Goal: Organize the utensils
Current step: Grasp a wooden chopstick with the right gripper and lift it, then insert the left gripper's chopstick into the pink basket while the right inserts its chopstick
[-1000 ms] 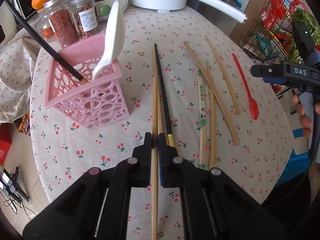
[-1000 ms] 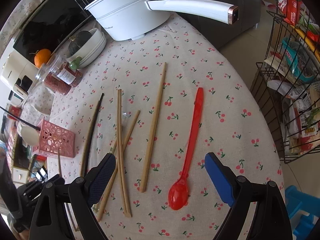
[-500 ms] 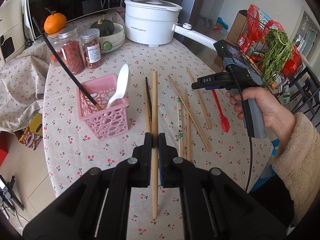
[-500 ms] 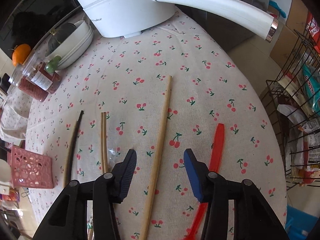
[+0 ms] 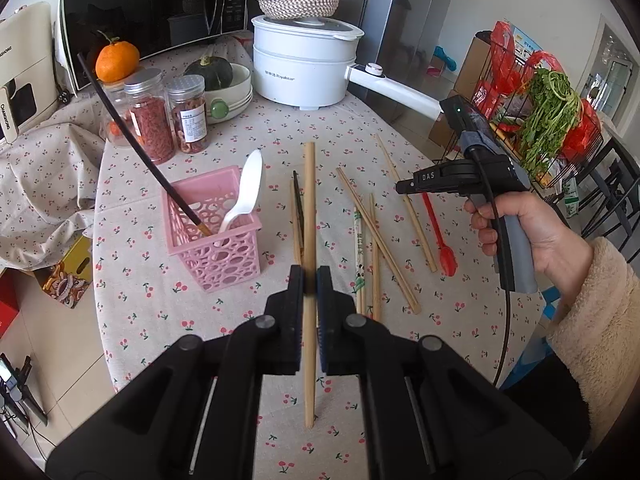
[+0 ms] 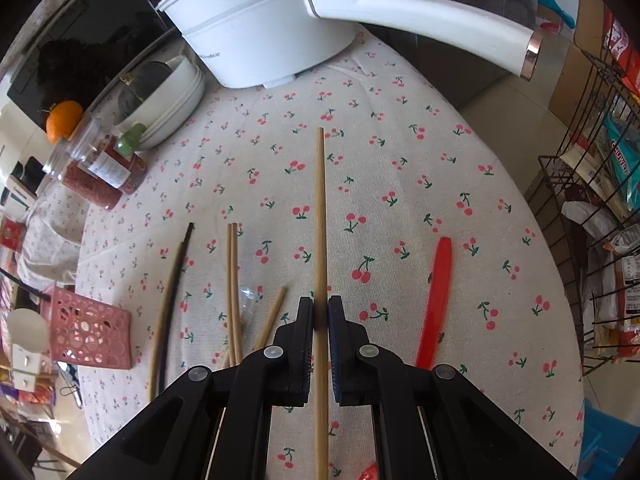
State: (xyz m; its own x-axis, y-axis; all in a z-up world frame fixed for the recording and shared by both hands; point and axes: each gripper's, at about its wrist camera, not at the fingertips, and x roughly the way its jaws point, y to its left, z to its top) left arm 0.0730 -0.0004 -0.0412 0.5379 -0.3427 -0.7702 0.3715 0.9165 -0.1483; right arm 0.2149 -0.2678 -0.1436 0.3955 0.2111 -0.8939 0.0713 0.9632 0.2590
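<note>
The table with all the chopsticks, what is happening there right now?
A person is sorting utensils with a gripper in each hand. The left gripper holds one wooden chopstick lifted above the table. The right gripper has just closed its jaws on another chopstick. The pink basket already holds a white spoon and a black chopstick.

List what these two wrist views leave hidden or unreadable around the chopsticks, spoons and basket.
- Left wrist view: bottom of the pink basket, hidden by its walls.
- Right wrist view: bowl of the red spoon, behind the right gripper.
- Left wrist view: print on the wrapped chopsticks, too small.
</note>
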